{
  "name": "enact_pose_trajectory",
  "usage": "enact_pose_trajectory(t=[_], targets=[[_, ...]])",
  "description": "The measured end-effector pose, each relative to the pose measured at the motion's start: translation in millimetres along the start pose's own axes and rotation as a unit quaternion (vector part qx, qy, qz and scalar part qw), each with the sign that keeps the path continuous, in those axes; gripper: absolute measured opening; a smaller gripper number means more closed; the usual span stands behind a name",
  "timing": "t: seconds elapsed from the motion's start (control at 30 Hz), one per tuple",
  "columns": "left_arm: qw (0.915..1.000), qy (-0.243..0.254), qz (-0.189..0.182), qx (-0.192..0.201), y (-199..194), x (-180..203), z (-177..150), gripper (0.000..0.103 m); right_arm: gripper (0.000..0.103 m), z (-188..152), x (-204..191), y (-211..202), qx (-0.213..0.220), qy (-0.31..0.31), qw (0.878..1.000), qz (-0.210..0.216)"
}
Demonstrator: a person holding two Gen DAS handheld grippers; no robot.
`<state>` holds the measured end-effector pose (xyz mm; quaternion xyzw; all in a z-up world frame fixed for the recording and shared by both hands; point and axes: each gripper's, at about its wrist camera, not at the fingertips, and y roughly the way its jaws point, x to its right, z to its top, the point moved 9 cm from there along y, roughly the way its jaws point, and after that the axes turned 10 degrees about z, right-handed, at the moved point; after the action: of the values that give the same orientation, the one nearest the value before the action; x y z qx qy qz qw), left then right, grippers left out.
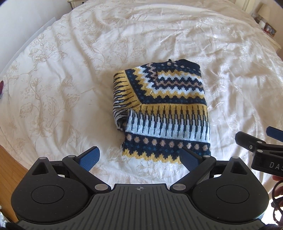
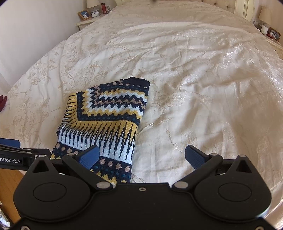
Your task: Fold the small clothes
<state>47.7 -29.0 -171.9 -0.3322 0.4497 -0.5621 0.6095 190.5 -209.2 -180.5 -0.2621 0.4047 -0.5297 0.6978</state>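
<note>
A small knitted sweater (image 1: 164,109) with navy, yellow and white zigzag bands lies folded into a compact rectangle on the bed; in the right wrist view the sweater (image 2: 106,120) sits left of centre. My left gripper (image 1: 139,155) hovers open just in front of its near hem, nothing between the fingers. My right gripper (image 2: 141,155) is open too, its left fingertip (image 2: 89,156) over the sweater's near right corner, holding nothing. The right gripper's side shows at the right edge of the left wrist view, and the left gripper's side at the left edge of the right wrist view.
A cream floral bedspread (image 2: 203,79) covers the whole bed, wrinkled to the right. Nightstands with a lamp, clock and photo frame (image 2: 84,14) stand at the far left and far right (image 2: 270,33). Wooden floor (image 1: 10,162) shows at the bed's near left edge.
</note>
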Motion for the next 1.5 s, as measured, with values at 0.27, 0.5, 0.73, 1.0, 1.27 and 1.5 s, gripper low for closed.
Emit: enact_pose_trajectory(t=[0.27,0.5,0.73,1.0,1.27,1.5], targets=[[1.0000,0.000,0.009,-0.002,-3,-1,-2,0.097,0.102,3,0,-4,0.003,0.004,1.000,0.000],[0.9997,-0.002,0.020,-0.014,-2,-3,-5,0.097,0.102,4,-1,-4,0.003,0.006,1.000,0.001],[0.9990,-0.004,0.030,-0.032,3,-6,-10,0.097,0.102,4,-2,-3,0.000,0.007,1.000,0.001],[0.9988,-0.012,0.025,-0.041,6,-7,-14,0.097,0.102,2,-4,0,-0.003,0.006,1.000,0.000],[0.9986,-0.013,0.020,-0.047,7,-5,-16,0.097,0.102,1,-4,1,-0.006,0.008,1.000,0.000],[0.9985,-0.012,0.020,-0.050,8,-5,-16,0.097,0.102,-2,-2,3,-0.012,0.013,1.000,0.000]])
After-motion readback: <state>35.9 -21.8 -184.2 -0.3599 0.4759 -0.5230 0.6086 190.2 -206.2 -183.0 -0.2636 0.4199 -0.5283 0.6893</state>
